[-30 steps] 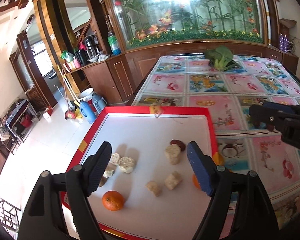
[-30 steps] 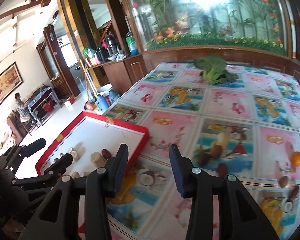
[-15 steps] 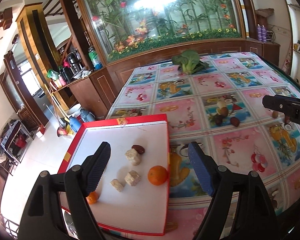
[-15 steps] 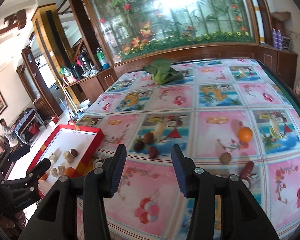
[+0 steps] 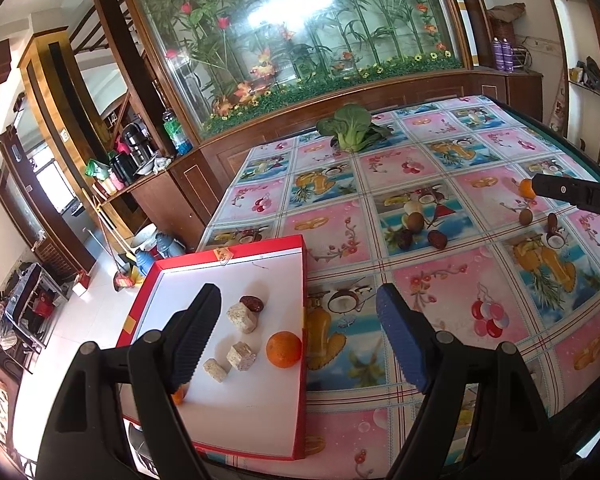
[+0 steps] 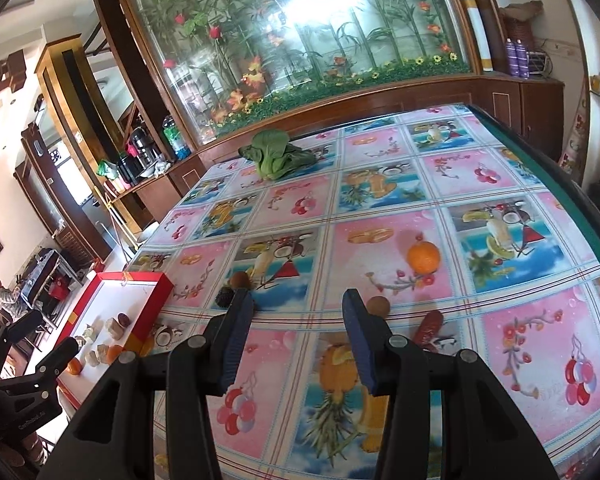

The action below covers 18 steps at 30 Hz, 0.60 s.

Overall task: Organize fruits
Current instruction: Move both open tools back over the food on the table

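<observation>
Left fingers [image 5: 210, 332] wide, empty | right fingers [image 6: 240, 328] apart, empty

I'm swinging both grippers rightward off the tray [image 5: 236, 432] and across the table [image 6: 380, 184]. My left gripper [image 5: 298, 336], empty, is now straddling the tray's right edge. My right gripper [image 6: 296, 338] is nearing the loose orange [image 6: 423, 257], with the brown fruit [image 6: 378, 306] coming beside its right finger [image 6: 360, 340].

A red tray [image 5: 302, 280] with a white floor holds an orange [image 5: 284, 349] and beige cubes [image 5: 242, 317]; the tablecloth [image 6: 380, 208] shows pink and blue fruit-printed squares.
</observation>
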Motion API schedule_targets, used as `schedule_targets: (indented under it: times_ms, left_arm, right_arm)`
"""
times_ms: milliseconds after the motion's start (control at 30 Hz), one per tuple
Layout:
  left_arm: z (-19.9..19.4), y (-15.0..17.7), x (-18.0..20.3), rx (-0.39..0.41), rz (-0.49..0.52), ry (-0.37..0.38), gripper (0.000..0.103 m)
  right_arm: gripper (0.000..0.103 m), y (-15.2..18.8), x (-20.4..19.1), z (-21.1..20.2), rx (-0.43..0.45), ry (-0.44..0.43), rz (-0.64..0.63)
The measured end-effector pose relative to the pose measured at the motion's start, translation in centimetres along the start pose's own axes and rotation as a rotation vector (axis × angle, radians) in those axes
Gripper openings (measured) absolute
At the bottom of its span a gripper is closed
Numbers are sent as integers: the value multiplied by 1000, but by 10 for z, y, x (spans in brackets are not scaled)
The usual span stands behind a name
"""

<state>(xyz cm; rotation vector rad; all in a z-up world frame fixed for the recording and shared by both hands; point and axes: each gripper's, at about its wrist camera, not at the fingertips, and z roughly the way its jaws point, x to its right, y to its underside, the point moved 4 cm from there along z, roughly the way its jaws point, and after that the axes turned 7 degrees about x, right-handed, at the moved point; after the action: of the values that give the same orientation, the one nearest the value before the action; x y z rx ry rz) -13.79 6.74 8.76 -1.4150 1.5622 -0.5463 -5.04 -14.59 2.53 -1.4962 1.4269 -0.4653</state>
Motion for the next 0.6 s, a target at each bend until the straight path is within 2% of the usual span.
schedule_targets:
  times_ms: [367,600]
  left_arm:
    - [11,1,13,-22,18,16,81]
    - [41,16,36,-113,12,125,82]
  right_arm:
    - [47,2,36,-2,-6,46,36]
    - [47,17,67,3,-95,113,15]
